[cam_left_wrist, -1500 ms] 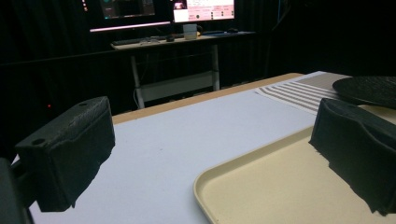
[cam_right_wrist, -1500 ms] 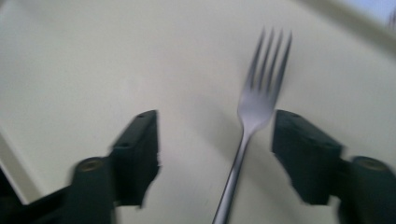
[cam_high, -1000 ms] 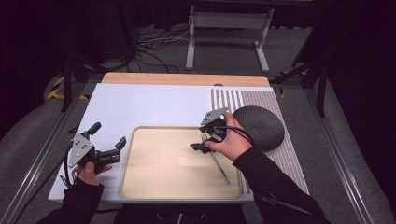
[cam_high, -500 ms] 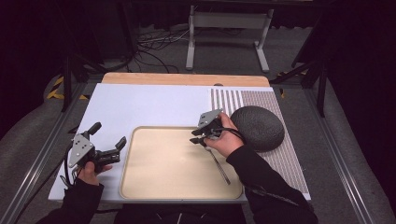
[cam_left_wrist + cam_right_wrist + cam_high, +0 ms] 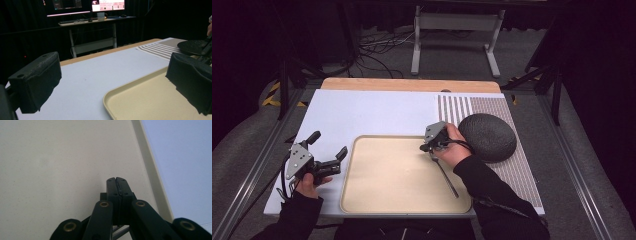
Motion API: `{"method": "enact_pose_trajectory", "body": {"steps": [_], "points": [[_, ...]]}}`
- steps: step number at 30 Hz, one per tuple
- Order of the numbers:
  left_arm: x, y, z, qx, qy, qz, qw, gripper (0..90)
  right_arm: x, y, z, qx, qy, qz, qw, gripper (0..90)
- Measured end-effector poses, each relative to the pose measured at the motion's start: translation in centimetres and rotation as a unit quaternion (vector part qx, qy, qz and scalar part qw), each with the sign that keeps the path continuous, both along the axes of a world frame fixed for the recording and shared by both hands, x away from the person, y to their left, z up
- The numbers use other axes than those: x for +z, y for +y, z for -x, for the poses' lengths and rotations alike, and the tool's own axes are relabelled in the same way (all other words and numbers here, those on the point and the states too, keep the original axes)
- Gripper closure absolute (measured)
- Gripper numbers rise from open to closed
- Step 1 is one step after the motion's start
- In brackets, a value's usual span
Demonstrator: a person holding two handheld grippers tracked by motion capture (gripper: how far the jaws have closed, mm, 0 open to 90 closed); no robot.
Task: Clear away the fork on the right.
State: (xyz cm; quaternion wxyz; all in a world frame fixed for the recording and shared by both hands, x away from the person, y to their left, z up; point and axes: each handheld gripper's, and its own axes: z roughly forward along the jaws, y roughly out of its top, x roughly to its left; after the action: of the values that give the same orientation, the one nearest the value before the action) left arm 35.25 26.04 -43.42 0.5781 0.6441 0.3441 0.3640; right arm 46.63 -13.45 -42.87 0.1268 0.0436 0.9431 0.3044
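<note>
A beige tray (image 5: pixel 377 190) lies on the white mat (image 5: pixel 362 110) near the table's front edge. My right gripper (image 5: pixel 426 147) hovers low over the tray's far right part with its jaws pressed together (image 5: pixel 117 180). A thin metal utensil (image 5: pixel 447 177) runs from those jaws back toward the tray's front right, and a strip of it shows under the jaws (image 5: pixel 120 230). My left gripper (image 5: pixel 329 145) rests left of the tray, open, with nothing between its pads (image 5: pixel 37 82). The tray's near corner (image 5: pixel 117 100) lies between them.
A dark grey dome-shaped object (image 5: pixel 487 137) sits just right of the tray on a striped placemat (image 5: pixel 462 107), close to the right hand. It also shows edge-on (image 5: pixel 192 47). A wooden strip (image 5: pixel 412 84) borders the table's far side. A desk with monitors (image 5: pixel 100 5) stands beyond.
The right gripper has shifted slightly left and dipped toward the tray, with the utensil's far end staying put. The left gripper has not moved.
</note>
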Motion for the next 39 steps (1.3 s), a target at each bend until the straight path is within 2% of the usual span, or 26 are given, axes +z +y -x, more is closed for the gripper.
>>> {"method": "enact_pose_trajectory", "body": {"steps": [8, 15, 30, 39], "points": [[0.0, 0.0, 0.0, -0.001, 0.000, 0.000, 1.0000, 0.5, -0.3, -0.1, -0.1, -0.006, -0.002, 0.019, 0.9998, 90.0], [0.0, 0.0, 0.0, 0.000, 0.000, 0.000, 1.0000, 0.5, -0.3, -0.9, -0.3, -0.021, -0.008, 0.041, 0.9989, 90.0], [0.0, 0.0, 0.0, 0.001, 0.000, 0.000, 1.0000, 0.5, -0.3, -2.5, -0.6, -0.045, -0.010, 0.070, 0.9965, 90.0], [0.0, 0.0, 0.0, 0.001, 0.000, 0.000, 1.0000, 0.5, -0.2, -3.7, -0.9, -0.060, -0.014, 0.077, 0.9952, 90.0]]}}
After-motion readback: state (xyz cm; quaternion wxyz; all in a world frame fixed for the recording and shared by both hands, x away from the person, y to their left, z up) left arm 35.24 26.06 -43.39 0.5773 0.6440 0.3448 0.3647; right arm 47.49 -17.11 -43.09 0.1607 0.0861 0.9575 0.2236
